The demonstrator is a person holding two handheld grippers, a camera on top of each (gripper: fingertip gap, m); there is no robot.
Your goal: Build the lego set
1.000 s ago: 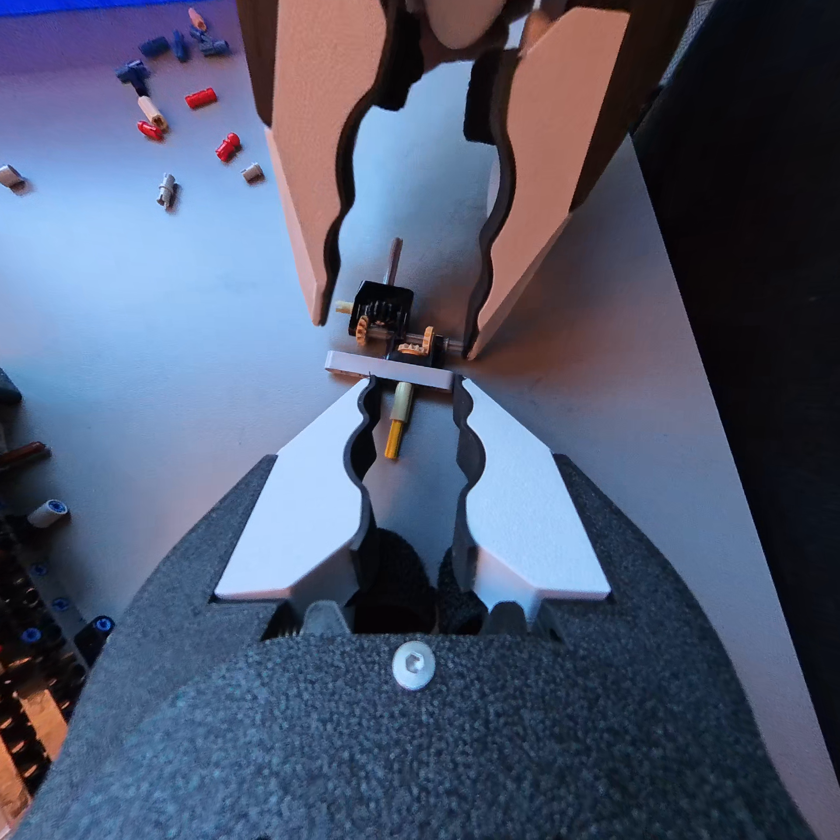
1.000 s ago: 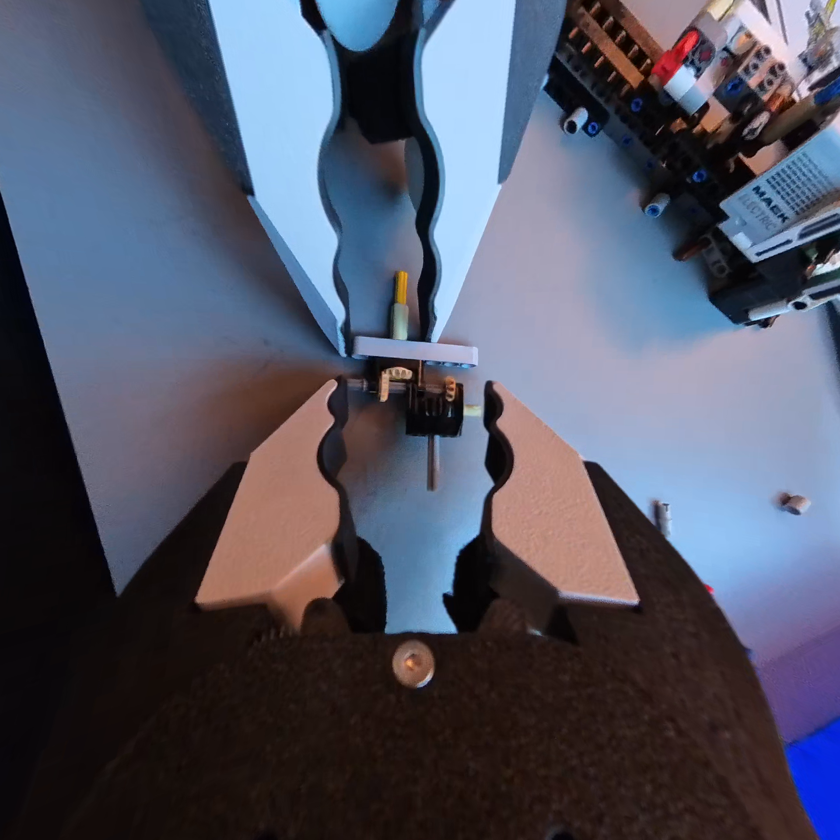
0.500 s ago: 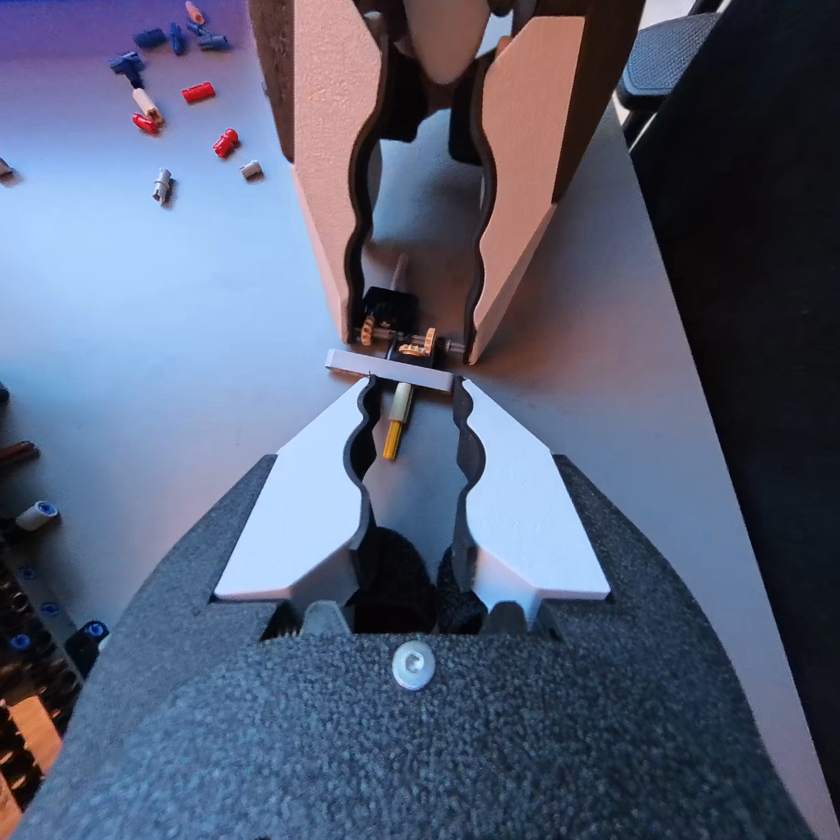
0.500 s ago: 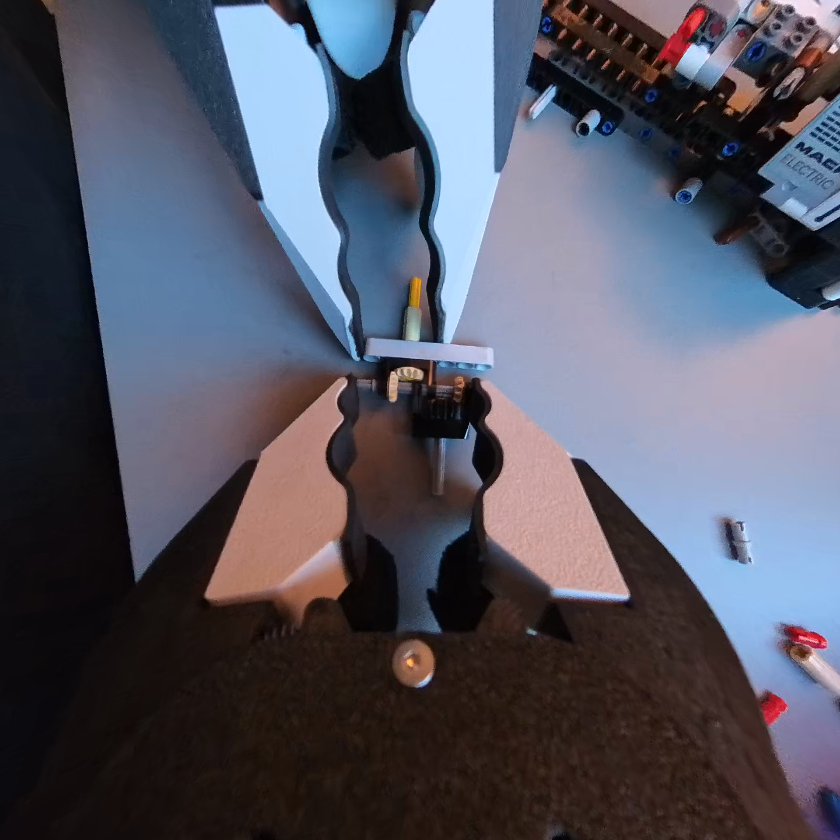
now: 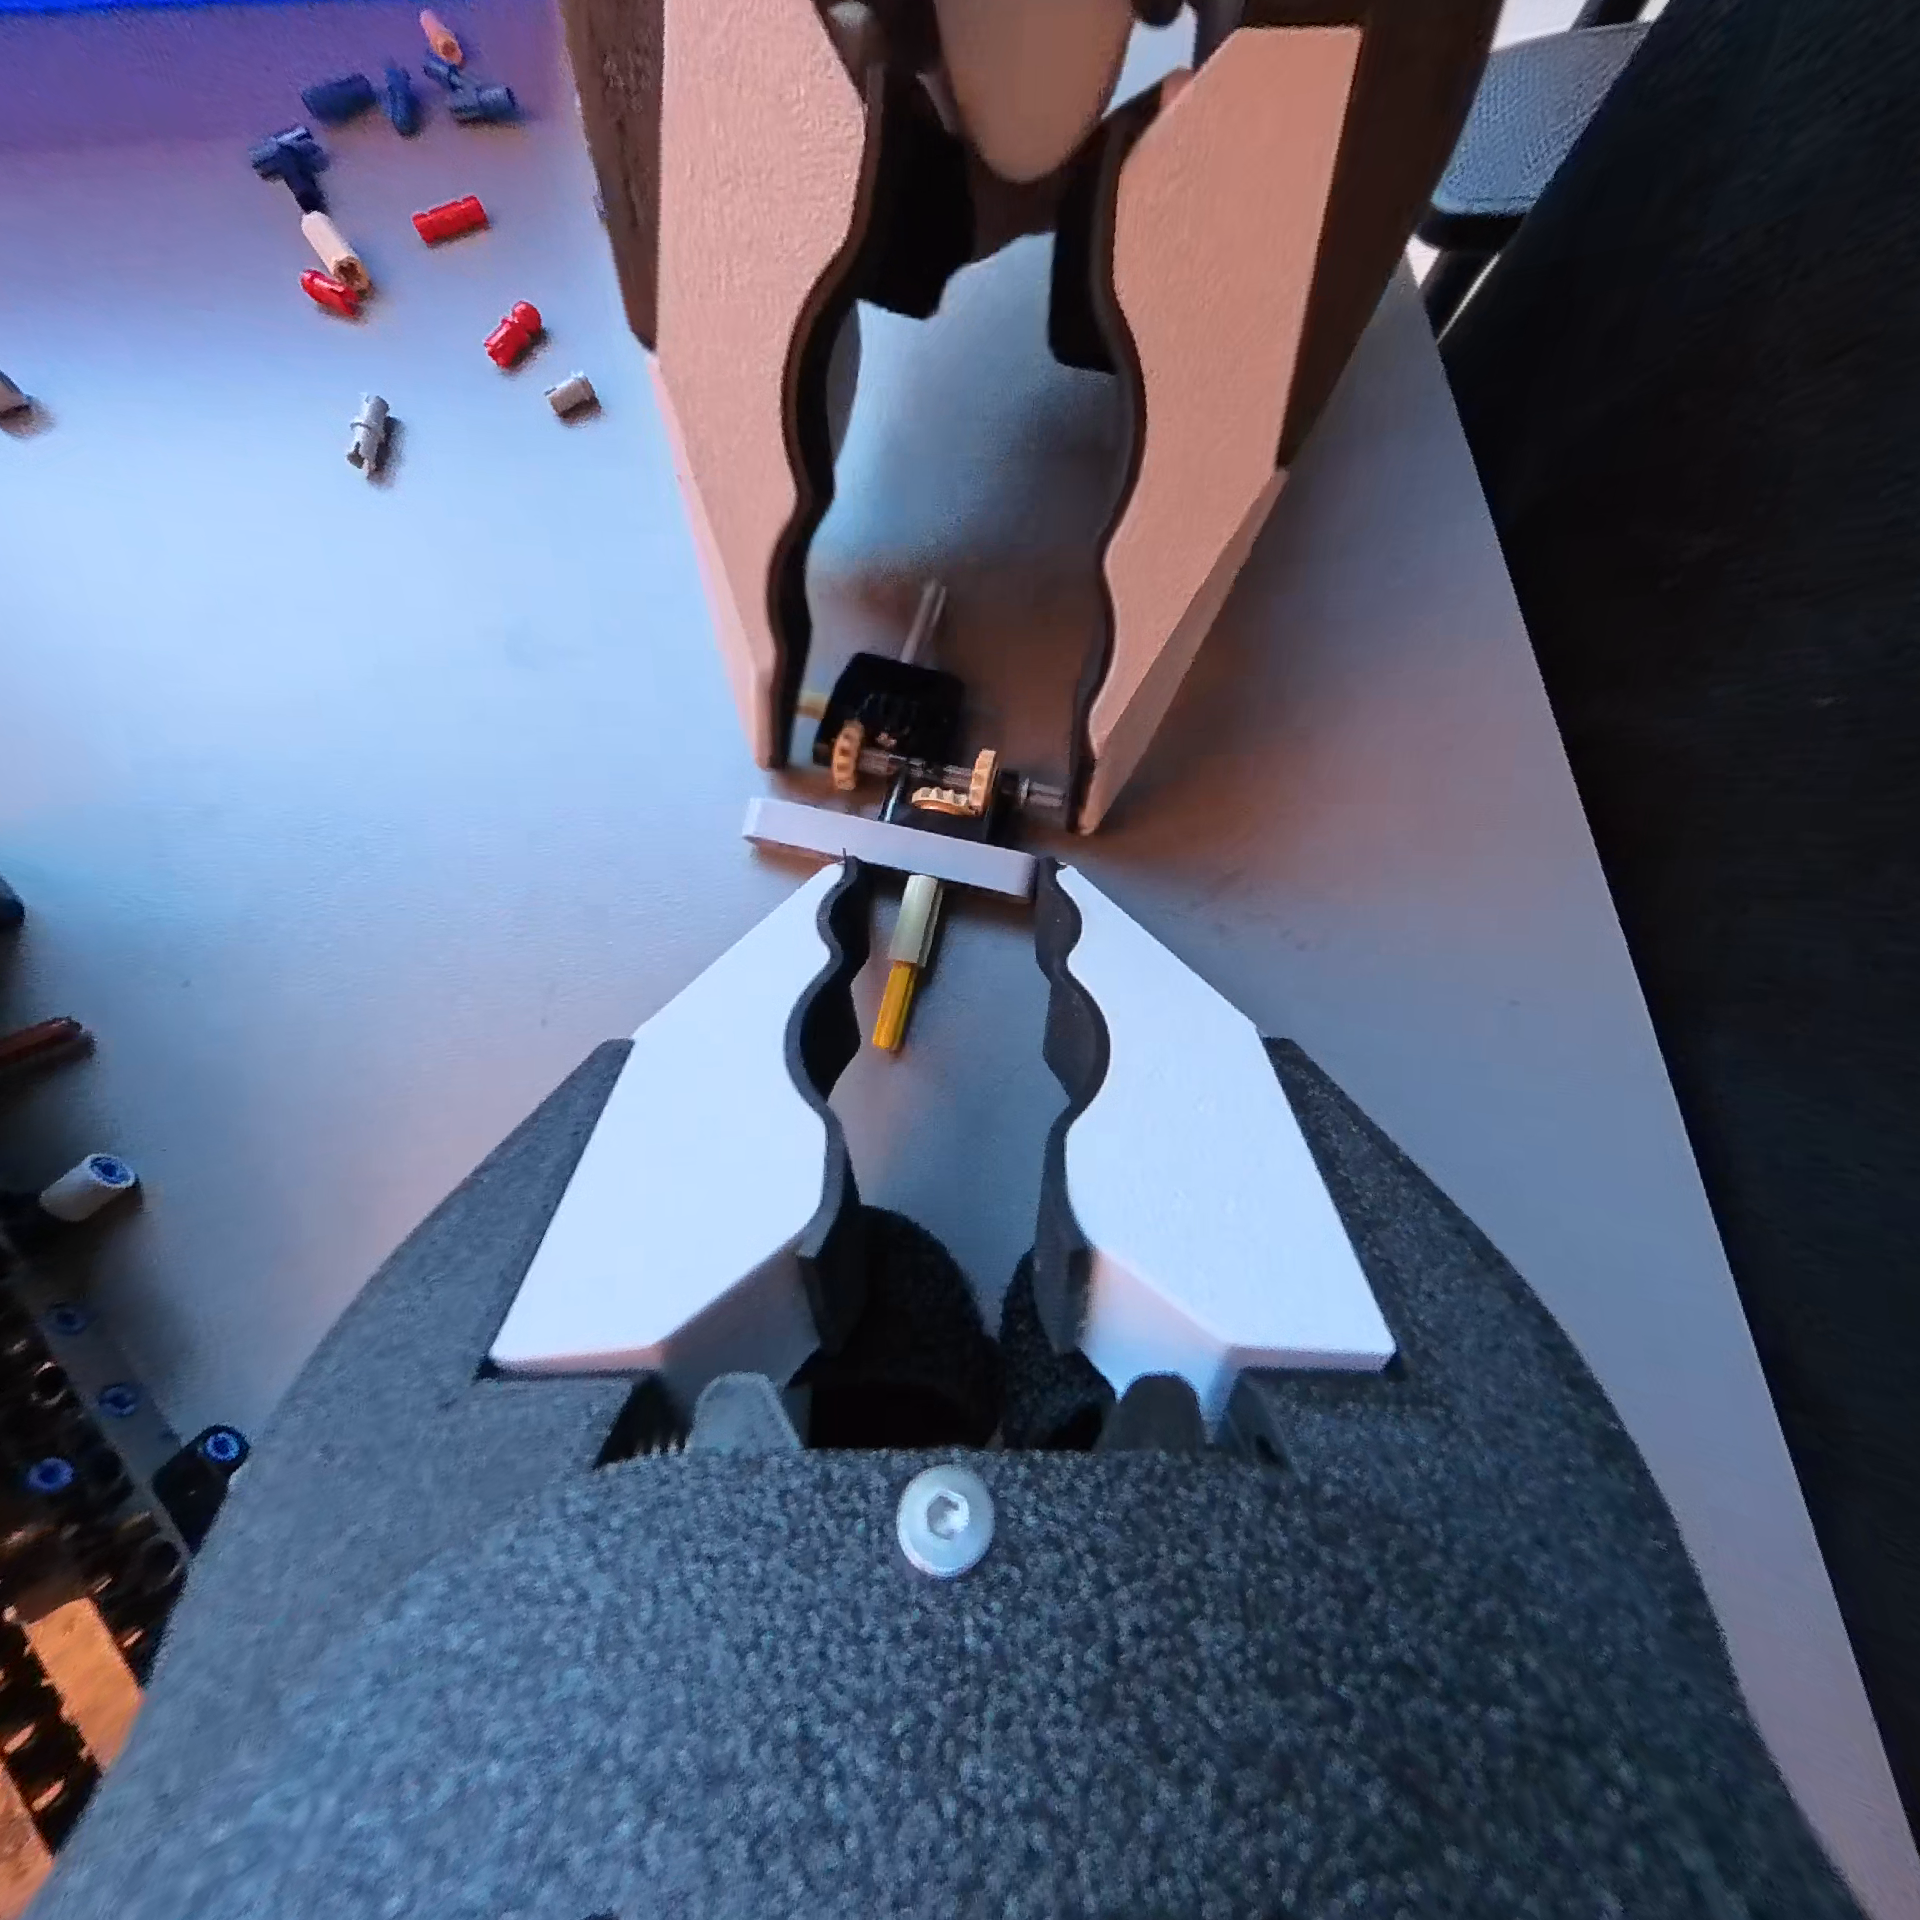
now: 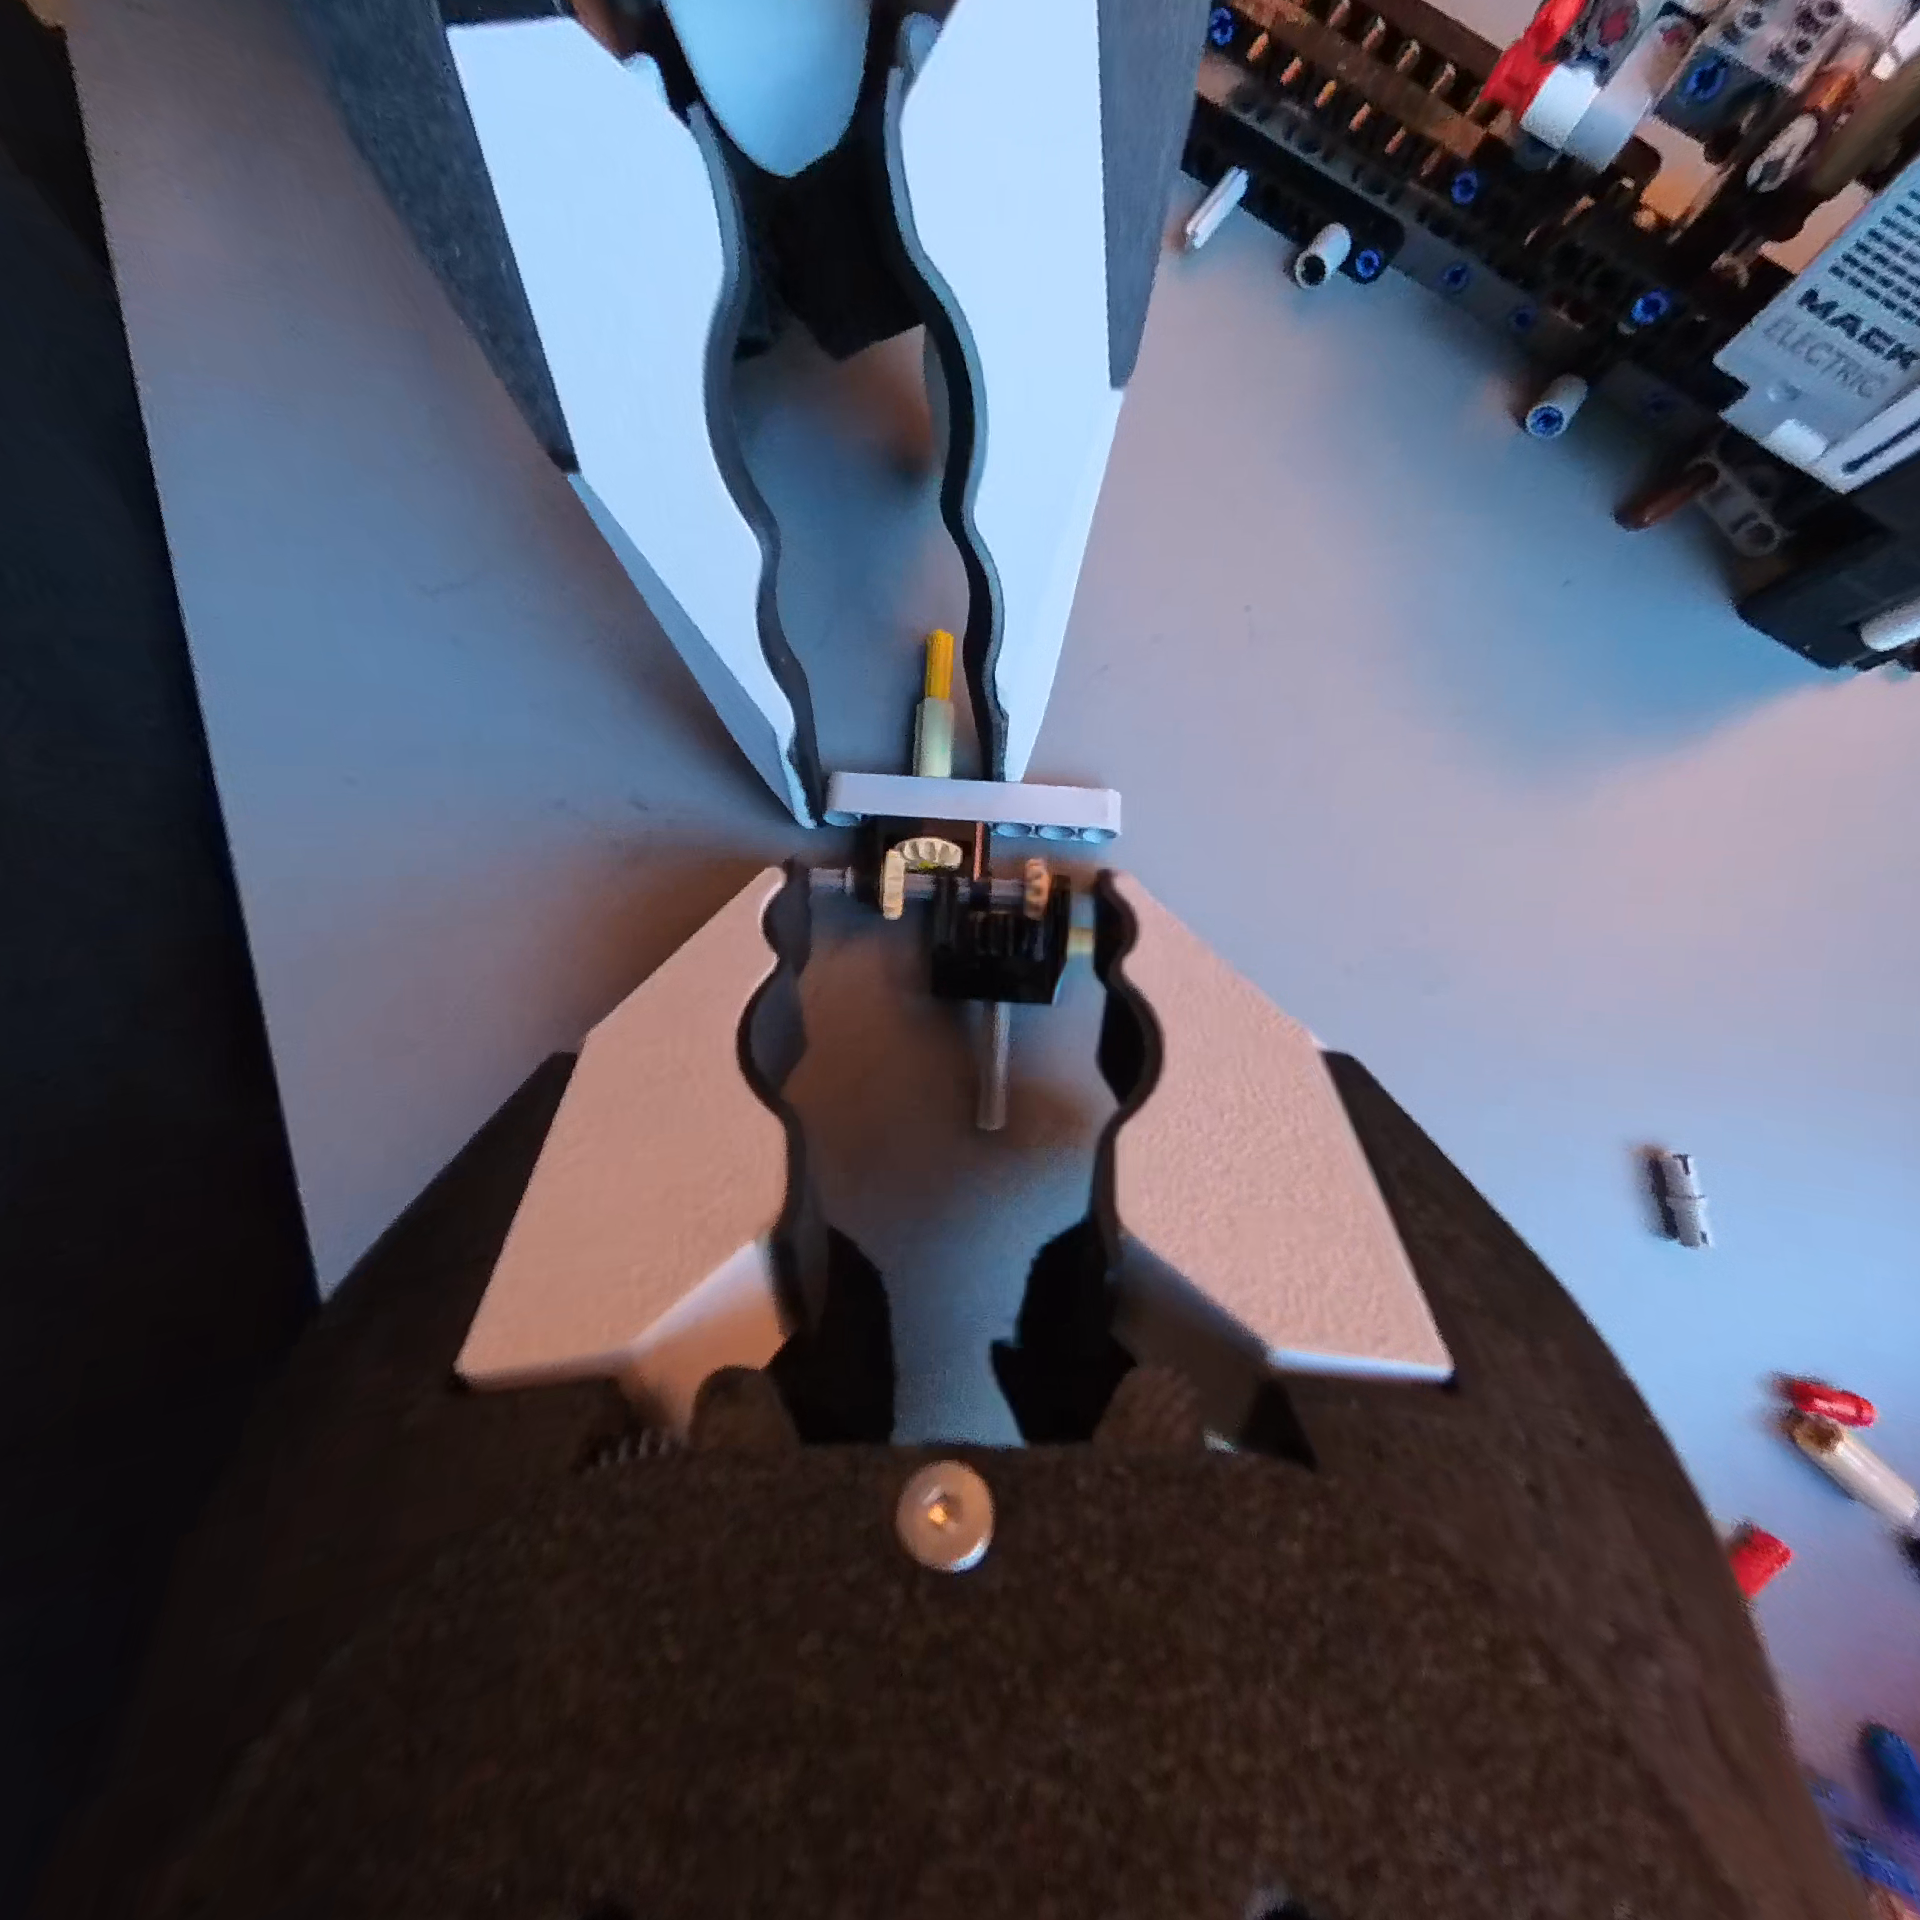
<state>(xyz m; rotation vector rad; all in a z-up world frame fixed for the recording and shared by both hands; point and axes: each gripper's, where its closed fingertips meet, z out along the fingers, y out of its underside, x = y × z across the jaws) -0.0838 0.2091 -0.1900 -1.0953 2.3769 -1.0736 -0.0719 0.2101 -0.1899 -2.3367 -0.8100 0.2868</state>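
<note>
A small gear assembly (image 5: pixel 902 717), a black frame with tan gears on grey axles, lies on the grey table (image 5: pixel 416 727). It is joined to a white beam (image 5: pixel 888 847) with a yellow axle (image 5: pixel 899 997) sticking out. My left gripper (image 5: pixel 945 878) is open, its fingertips against the beam's near side and astride the yellow axle. My right gripper (image 6: pixel 945 883) is open. Its fingers flank the assembly (image 6: pixel 997 935), close to the ends of the cross axle. The right gripper also shows in the left wrist view (image 5: pixel 930 790), and the beam in the right wrist view (image 6: pixel 971 800).
Loose red, blue, tan and grey pins (image 5: pixel 447 220) lie at the far left, and a grey pin (image 6: pixel 1678 1195) to the right. A large partly built dark model (image 6: pixel 1558 187) stands at the back right. The table edge (image 5: pixel 1558 935) runs close on the right. Less than 4 cm separates the two grippers' tips. Between my right fingertips and the grey pin (image 6: pixel 1678 1195) there is roughly 11 centimetres. Look for it in the left wrist view (image 5: pixel 375 432) too.
My right gripper closed in on the gear assembly from both sides, then widened slightly. My left gripper stayed against the white beam.
</note>
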